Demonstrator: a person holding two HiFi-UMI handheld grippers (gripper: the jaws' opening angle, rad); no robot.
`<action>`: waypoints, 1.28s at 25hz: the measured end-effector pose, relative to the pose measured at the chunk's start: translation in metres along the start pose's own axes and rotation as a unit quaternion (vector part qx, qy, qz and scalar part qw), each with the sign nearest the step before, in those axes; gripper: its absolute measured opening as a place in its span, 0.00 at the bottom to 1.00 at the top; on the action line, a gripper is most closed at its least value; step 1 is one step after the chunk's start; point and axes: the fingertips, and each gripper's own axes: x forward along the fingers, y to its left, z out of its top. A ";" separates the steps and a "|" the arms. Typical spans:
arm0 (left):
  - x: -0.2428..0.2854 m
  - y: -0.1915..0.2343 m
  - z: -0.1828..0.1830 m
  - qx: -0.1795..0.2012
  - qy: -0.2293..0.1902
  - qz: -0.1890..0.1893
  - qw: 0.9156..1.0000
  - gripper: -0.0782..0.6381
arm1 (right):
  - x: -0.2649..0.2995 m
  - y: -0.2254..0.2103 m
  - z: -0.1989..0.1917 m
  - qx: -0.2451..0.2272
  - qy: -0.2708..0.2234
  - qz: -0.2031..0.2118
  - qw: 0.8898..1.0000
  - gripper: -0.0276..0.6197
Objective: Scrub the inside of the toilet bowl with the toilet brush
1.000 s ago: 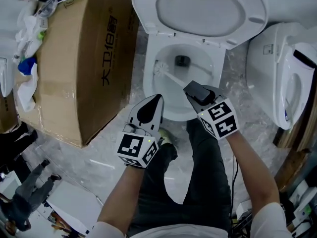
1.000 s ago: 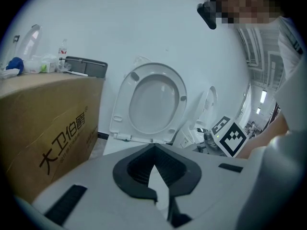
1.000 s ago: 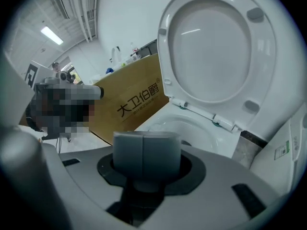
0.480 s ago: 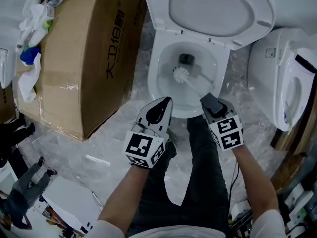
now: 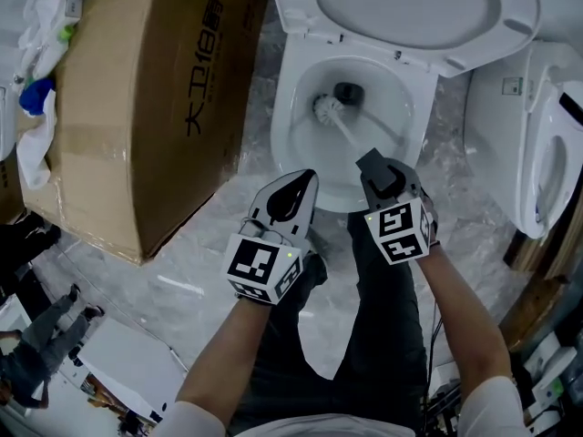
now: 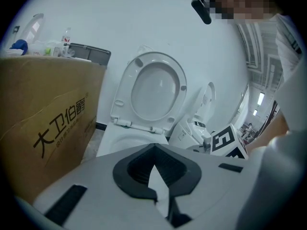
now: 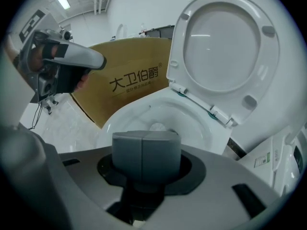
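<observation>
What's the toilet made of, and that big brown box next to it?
The toilet bowl looks like glazed ceramic: it is white, smooth and glossy. The box looks like cardboard: it is matte brown, with printed characters and a strip of shiny tape.

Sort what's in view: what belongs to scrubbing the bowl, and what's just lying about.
In the job:
toilet brush, its head down in the bowl
toilet bowl
right gripper, shut on the brush handle

Lying about:
cardboard box
second toilet at right
cloths beside the box
left gripper, shut, empty
</observation>
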 end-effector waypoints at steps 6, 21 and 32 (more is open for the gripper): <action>0.008 0.009 -0.002 -0.003 -0.005 0.001 1.000 0.12 | 0.013 -0.026 0.014 -0.048 -0.005 -0.026 0.999 0.28; 0.009 0.002 0.008 -0.014 -0.005 -0.004 1.000 0.12 | -0.020 -0.095 -0.017 -0.113 0.062 -0.076 0.989 0.28; 0.002 -0.001 0.004 -0.018 -0.003 -0.009 1.000 0.12 | -0.034 -0.036 -0.051 -0.140 0.108 -0.044 0.983 0.28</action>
